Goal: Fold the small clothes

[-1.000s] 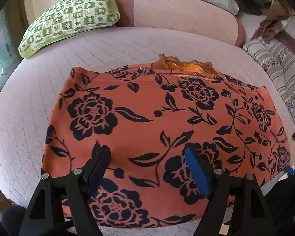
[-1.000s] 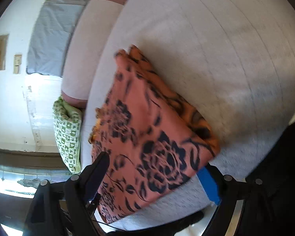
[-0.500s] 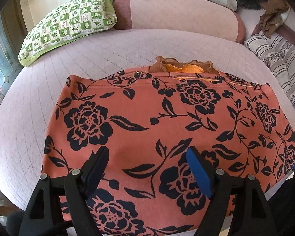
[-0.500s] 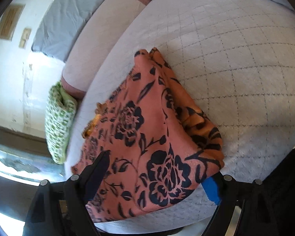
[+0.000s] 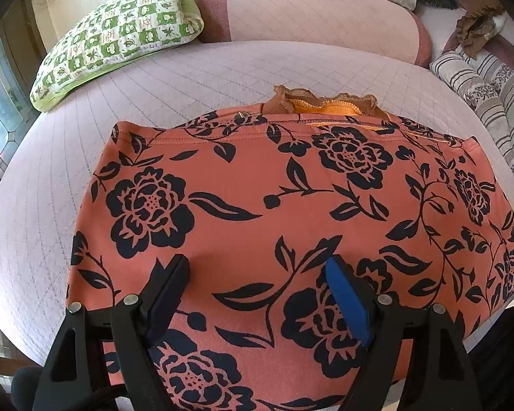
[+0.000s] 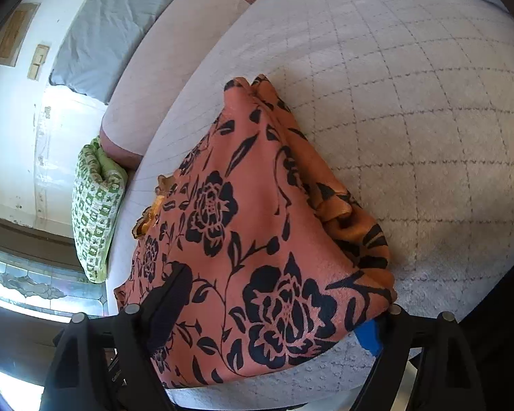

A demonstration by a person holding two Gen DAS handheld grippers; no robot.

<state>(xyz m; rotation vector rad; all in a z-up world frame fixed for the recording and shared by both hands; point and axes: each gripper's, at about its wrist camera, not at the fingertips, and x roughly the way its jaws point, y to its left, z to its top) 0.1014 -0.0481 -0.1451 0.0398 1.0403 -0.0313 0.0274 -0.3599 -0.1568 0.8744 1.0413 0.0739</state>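
Fingers (image 5: 169,294) of the left gripper (image 5: 257,294) are spread apart above the orange floral garment (image 5: 274,205), which lies flat on the quilted bed (image 5: 188,78). Right gripper (image 6: 274,315) fingers also stand released, straddling the garment's folded corner near the bed's edge.

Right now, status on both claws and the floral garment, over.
Left claw open, over the floral garment. Right claw open, straddling its near corner. Garment partly folded on the quilted bed. Nothing in the way.
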